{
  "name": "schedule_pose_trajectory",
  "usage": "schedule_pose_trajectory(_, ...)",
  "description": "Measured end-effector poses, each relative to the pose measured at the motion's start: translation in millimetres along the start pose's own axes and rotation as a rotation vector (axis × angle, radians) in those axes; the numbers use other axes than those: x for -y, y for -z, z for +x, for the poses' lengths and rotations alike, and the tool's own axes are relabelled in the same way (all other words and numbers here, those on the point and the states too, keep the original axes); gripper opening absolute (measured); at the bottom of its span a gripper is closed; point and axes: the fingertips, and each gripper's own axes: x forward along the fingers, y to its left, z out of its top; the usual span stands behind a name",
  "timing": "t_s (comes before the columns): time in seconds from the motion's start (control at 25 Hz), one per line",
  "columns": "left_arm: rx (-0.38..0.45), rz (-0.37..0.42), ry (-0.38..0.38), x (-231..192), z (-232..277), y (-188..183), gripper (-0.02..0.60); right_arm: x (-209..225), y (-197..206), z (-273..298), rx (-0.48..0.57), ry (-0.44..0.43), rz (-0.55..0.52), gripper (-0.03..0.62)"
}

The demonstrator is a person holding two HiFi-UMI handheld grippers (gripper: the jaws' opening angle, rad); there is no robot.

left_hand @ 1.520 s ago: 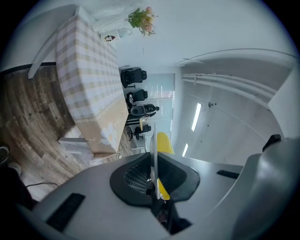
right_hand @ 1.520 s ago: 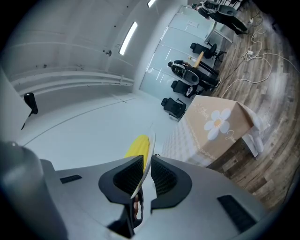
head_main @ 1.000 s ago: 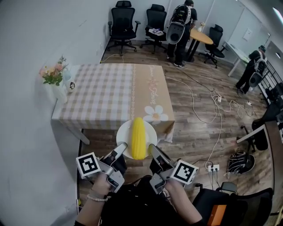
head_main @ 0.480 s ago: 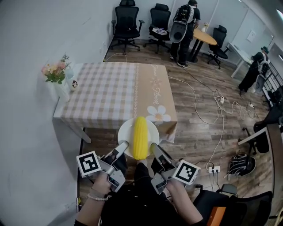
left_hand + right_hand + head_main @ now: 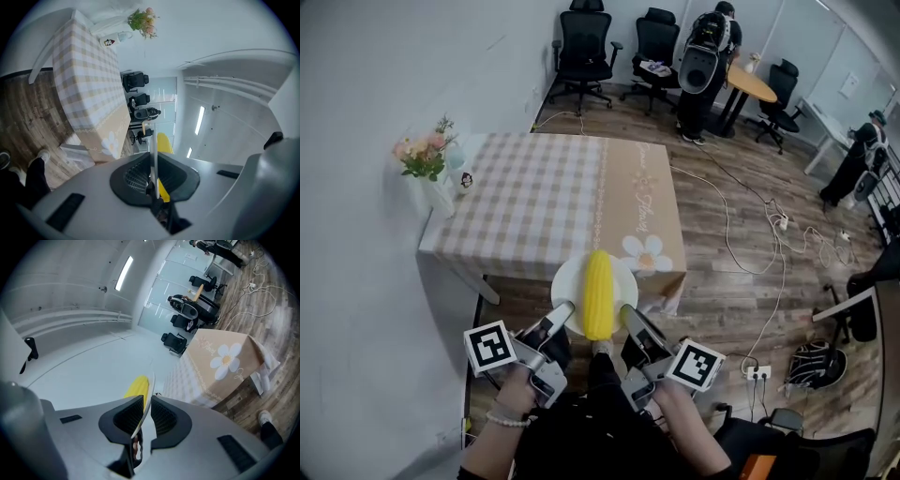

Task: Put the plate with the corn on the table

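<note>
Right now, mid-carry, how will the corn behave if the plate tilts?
The corn is round and lies loose, so it would probably roll sideways. The plate looks shallow, so its rim may not stop it. The left gripper and right gripper pinch only its thin rim, so it could slip.

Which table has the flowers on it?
The table with the checked cloth, just ahead of the held plate: the flowers stand at its left edge. The round wooden table is far back in the room.

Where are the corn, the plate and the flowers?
corn (image 5: 597, 292), head view, middle of the cob
plate (image 5: 565, 281), head view, bare left rim
flowers (image 5: 422, 155), head view, the pink blossoms
</note>
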Motion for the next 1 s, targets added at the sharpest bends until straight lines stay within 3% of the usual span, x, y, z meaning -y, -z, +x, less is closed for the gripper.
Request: schedule_pose_trajectory(1.0,0.086,-0.015,-0.022,-9,161,-93,0.037,78,-143,111,-0.086,-0.031,0.007,0.078)
